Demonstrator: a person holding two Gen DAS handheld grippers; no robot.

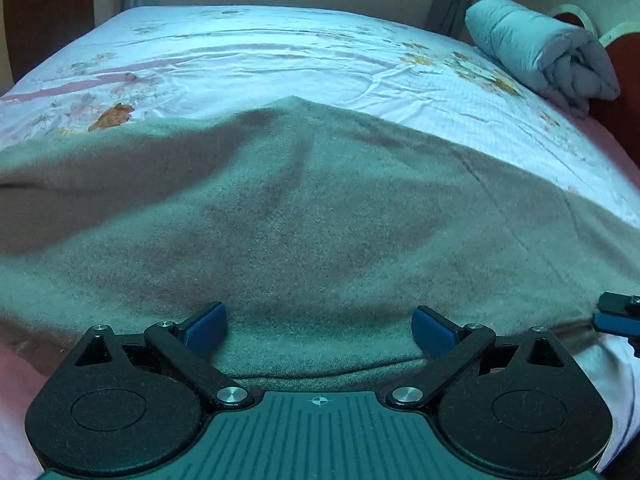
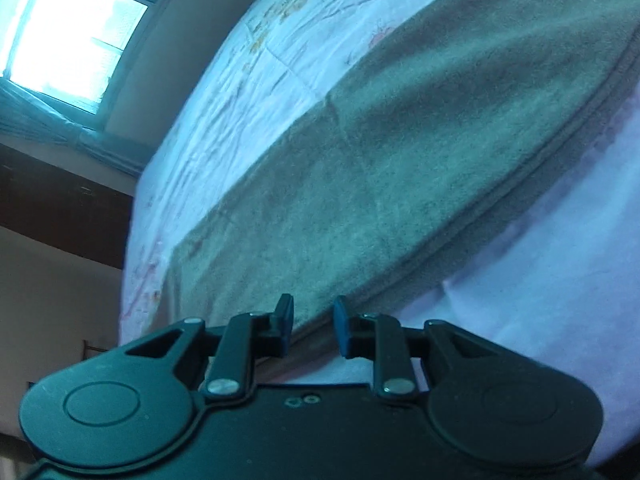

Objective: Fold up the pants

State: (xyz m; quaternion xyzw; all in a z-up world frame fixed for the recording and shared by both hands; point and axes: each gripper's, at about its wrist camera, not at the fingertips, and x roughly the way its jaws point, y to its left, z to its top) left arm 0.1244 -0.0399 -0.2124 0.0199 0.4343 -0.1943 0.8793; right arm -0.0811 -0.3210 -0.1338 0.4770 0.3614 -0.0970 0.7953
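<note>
Grey fleece pants lie spread flat across the bed, and their near edge runs just in front of my left gripper. Its blue pads stand wide apart above the cloth with nothing pinched between them. In the right wrist view the pants slant across the frame. My right gripper sits at their lower seam edge with its jaws narrowed to a small gap. The cloth edge shows flat through that gap, and the pads do not press on it. Part of the right gripper also shows at the pants' right edge.
A pale floral bedsheet covers the bed beyond the pants. A rolled grey quilt lies at the far right corner. Dark wooden furniture stands at the far left. A bright window is beyond the bed.
</note>
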